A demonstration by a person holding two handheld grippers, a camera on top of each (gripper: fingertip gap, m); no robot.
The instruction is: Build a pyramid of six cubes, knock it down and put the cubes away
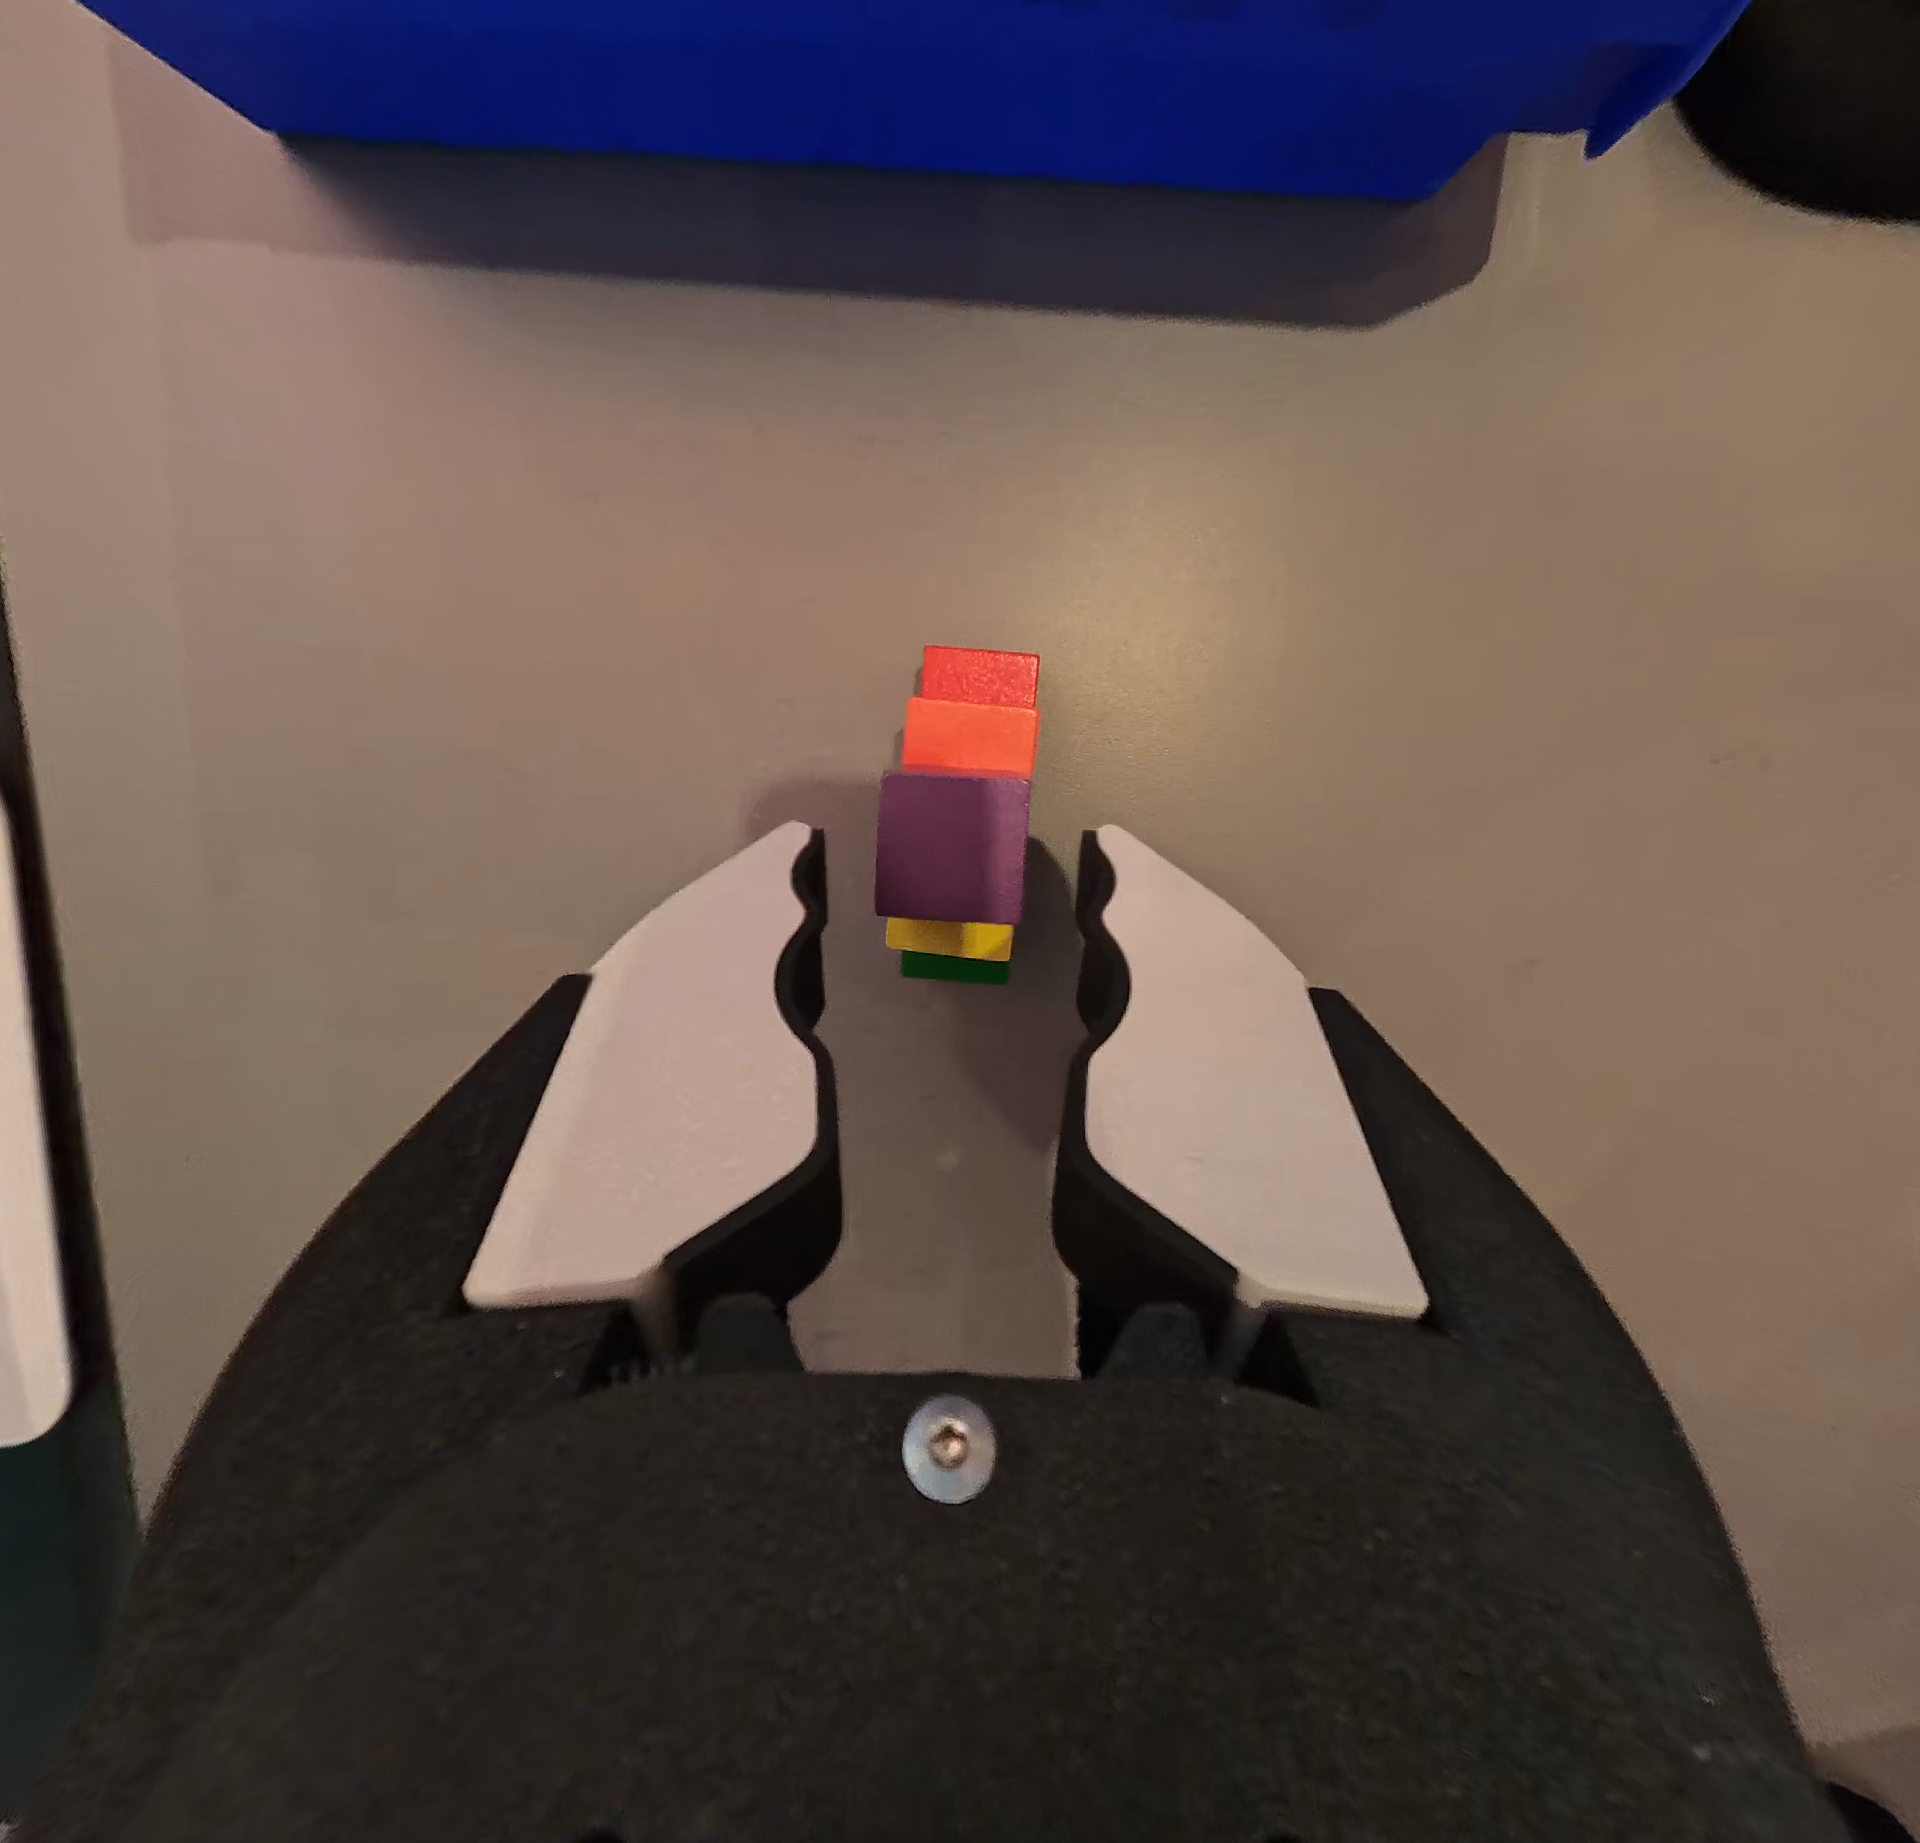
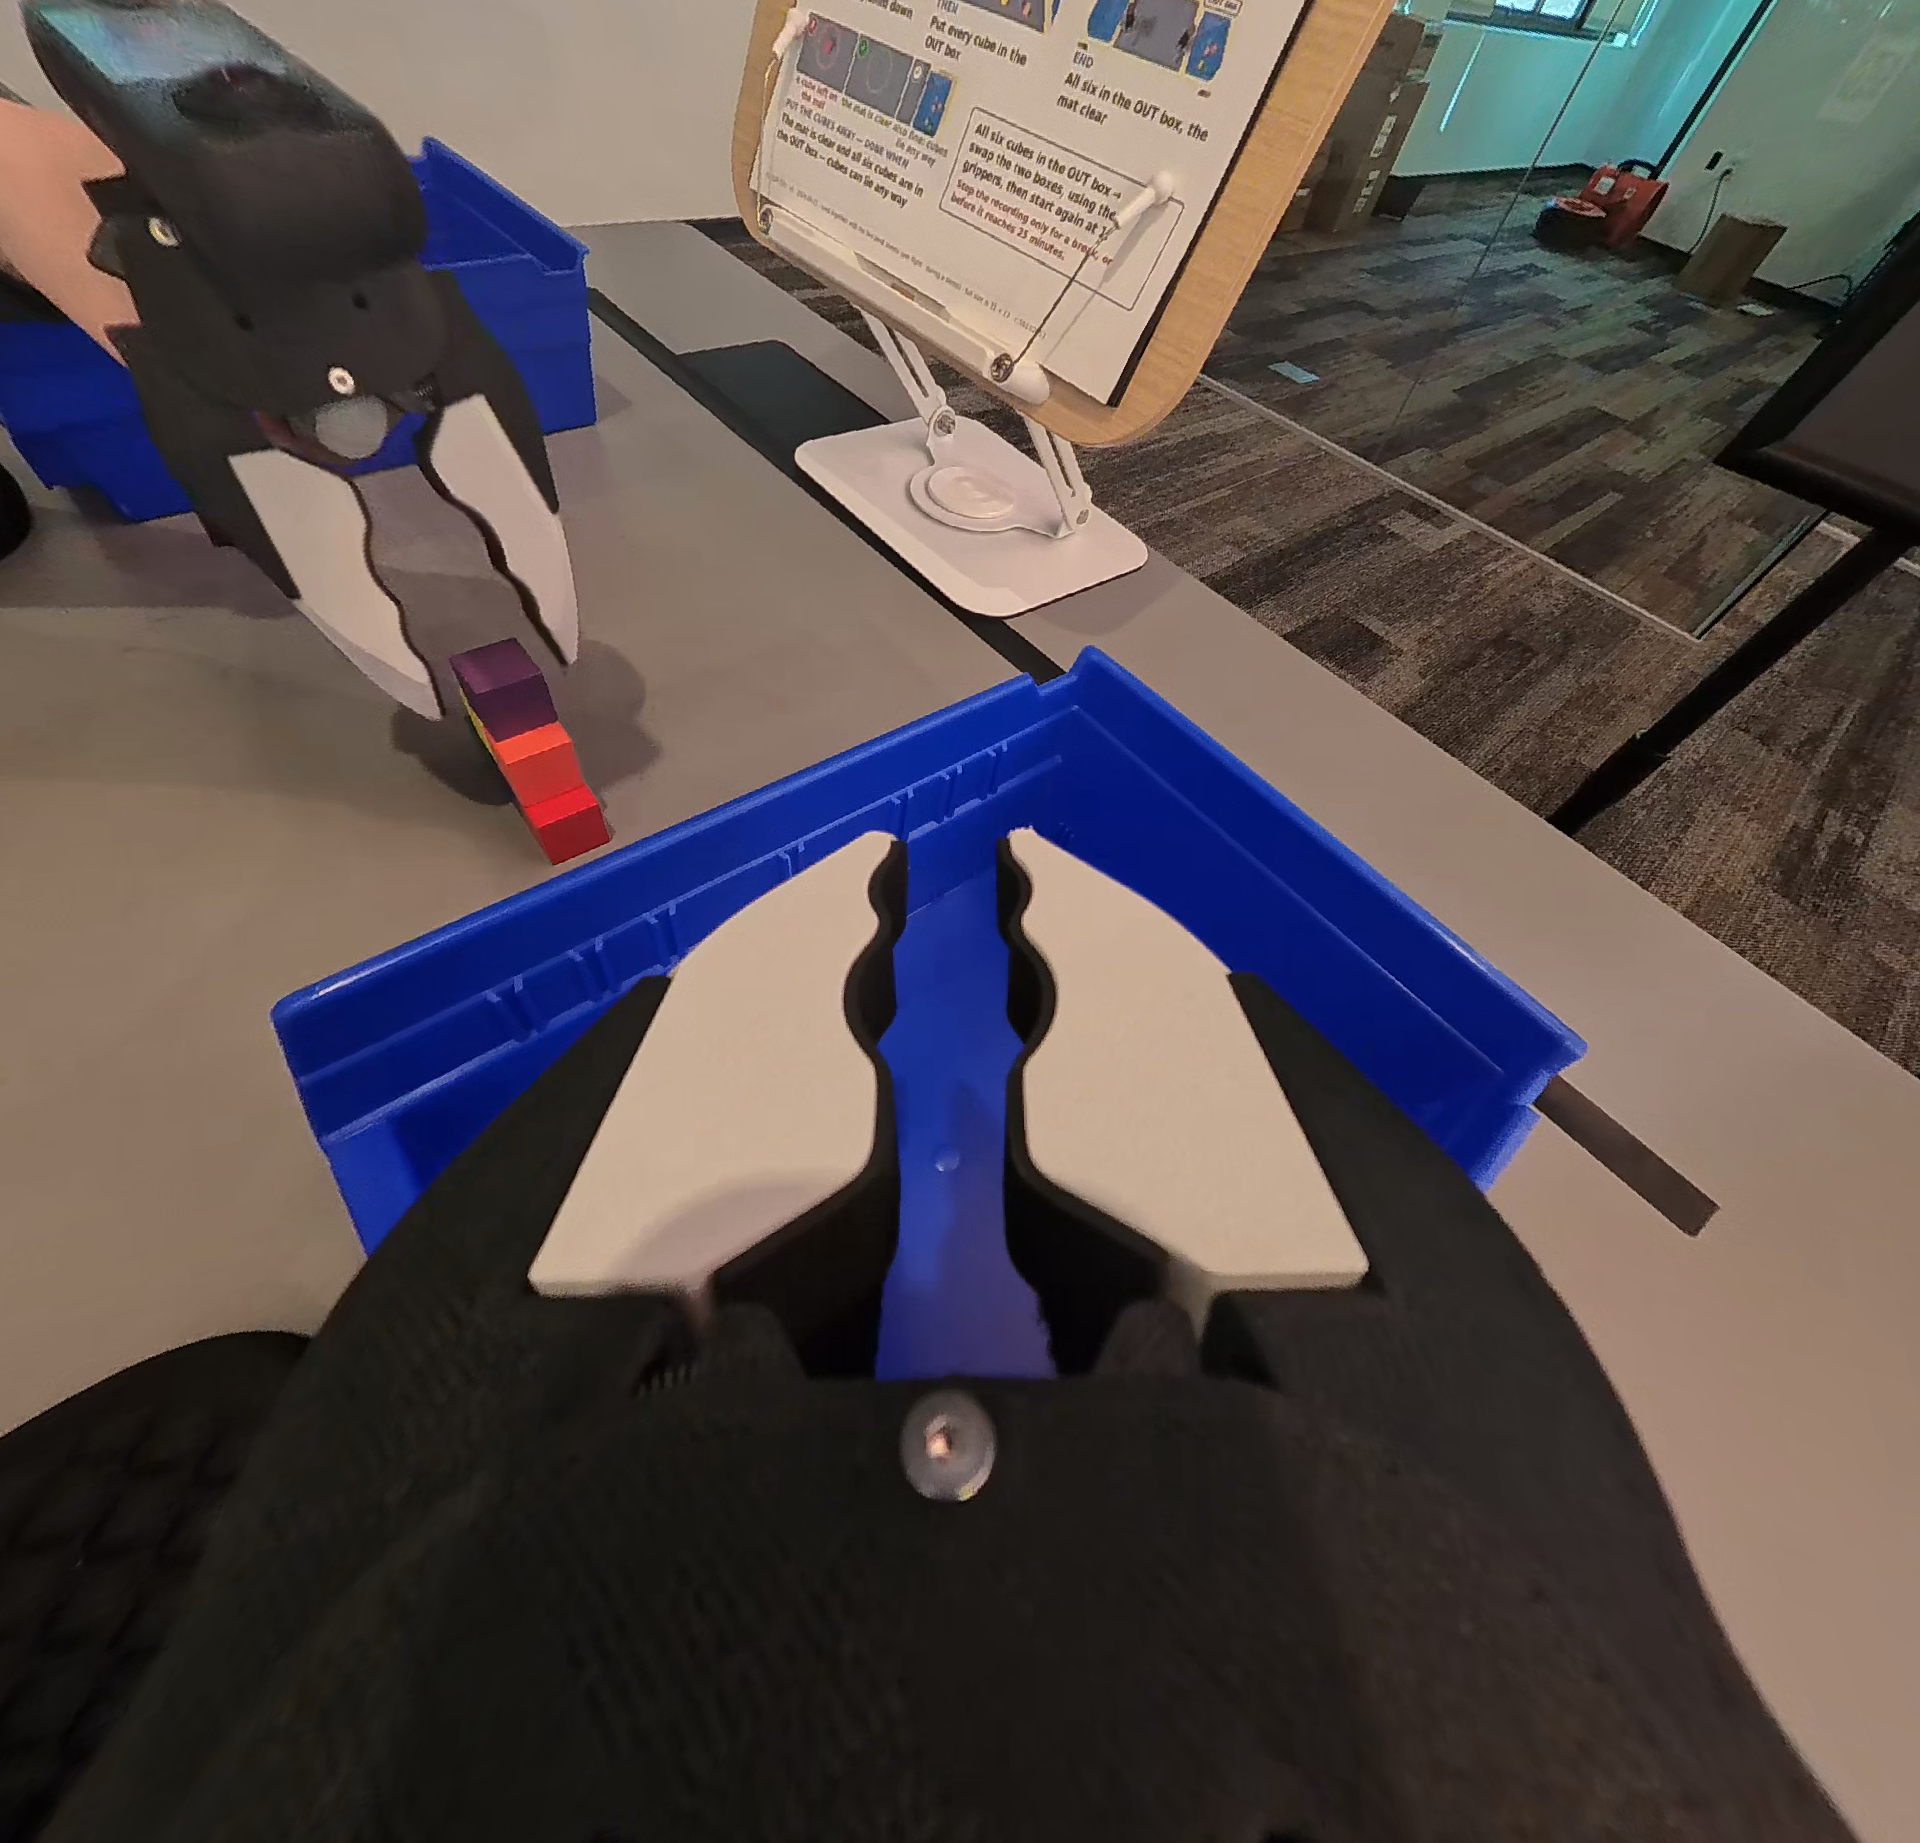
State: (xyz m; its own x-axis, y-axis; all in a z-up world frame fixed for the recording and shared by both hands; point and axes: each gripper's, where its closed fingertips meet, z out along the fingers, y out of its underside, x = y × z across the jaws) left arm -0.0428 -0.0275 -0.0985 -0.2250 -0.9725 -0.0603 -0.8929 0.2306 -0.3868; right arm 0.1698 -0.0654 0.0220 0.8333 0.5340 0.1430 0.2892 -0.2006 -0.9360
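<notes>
Pyramid's up at centre frame, purple cube (image 1: 952, 844) on top, and the left gripper (image 1: 951, 884) hangs over it, jaws spread wide, nothing held. At lower frame the right gripper (image 2: 951, 858) waits over the blue bin (image 2: 1299, 858), jaws parted, empty. I'd say a single sideways sweep topples it best, pushed toward open table so no cube skids off.
</notes>
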